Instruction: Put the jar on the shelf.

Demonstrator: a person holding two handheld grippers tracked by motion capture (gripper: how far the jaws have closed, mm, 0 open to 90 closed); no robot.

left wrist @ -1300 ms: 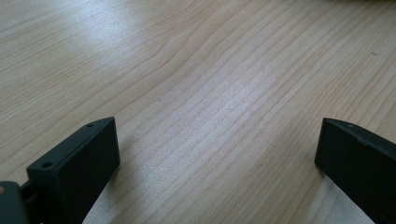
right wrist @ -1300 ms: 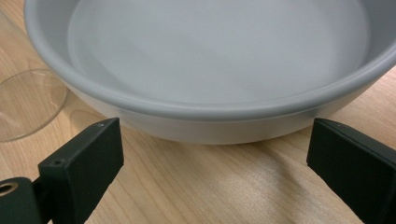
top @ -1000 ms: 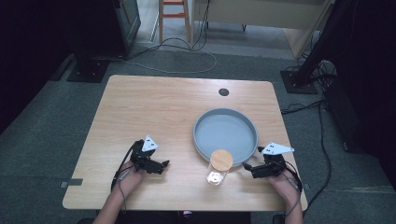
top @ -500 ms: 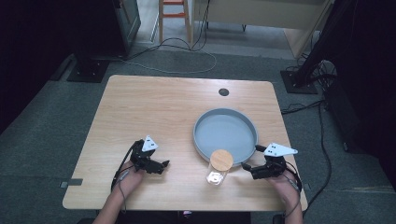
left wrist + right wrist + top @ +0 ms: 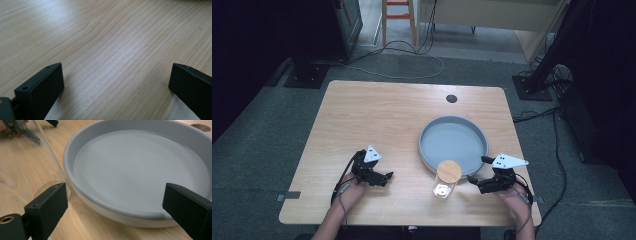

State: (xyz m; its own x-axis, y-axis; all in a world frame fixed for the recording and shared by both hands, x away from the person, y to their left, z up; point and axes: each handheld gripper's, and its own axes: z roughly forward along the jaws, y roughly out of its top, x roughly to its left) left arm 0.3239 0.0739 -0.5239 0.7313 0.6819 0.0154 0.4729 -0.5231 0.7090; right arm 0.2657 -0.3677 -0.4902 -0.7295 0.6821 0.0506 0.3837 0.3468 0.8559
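A clear glass jar (image 5: 445,184) with a round wooden lid (image 5: 449,171) stands at the near edge of a wide grey plate (image 5: 428,150) on the wooden table. My right gripper (image 5: 473,181) lies just right of the jar and points at it. Its jaws stand wide and have just been closing a little. Between them there is nothing; the plate (image 5: 140,165) and the jar's glass wall (image 5: 48,152) lie beyond the right gripper (image 5: 115,202). My left gripper (image 5: 385,177) rests on the table well left of the jar, and the left gripper (image 5: 116,82) is open over bare wood.
A dark round grommet (image 5: 451,98) sits near the table's far edge, behind the plate. The left half of the table (image 5: 362,120) is bare wood. Cables, a stool and dark cabinets stand on the floor beyond the table.
The right hand has shifted only very slightly beside the jar. The left hand, jar and plate have stayed where they were.
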